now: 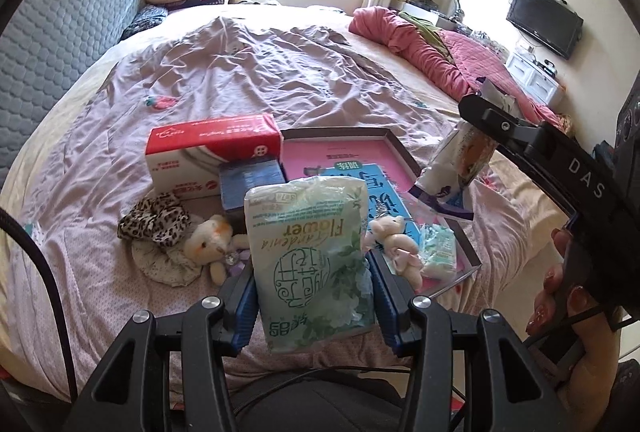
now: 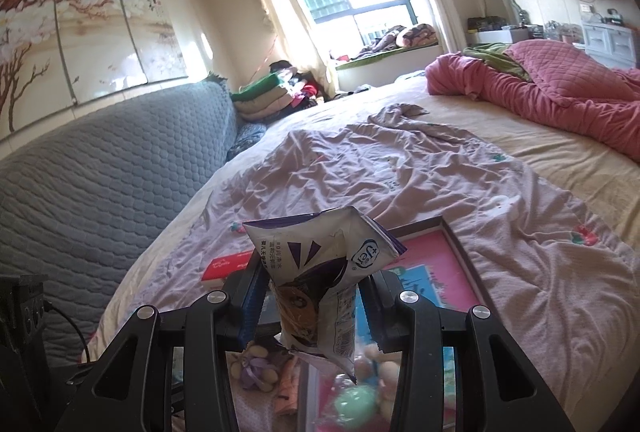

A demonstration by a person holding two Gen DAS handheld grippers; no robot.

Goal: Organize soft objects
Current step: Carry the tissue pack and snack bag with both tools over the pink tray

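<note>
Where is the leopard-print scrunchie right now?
In the left wrist view, the leopard-print scrunchie lies on the bed at lower left, just below the red-and-white box and left of the small plush bear.

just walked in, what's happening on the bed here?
A person is sorting soft things on the bed, a claw in each hand. The left claw grips a green tissue pack, held above the bed. The right claw grips a crumpled purple-and-white wipes pack. Plush bears, a scrunchie and boxes lie below.
</note>
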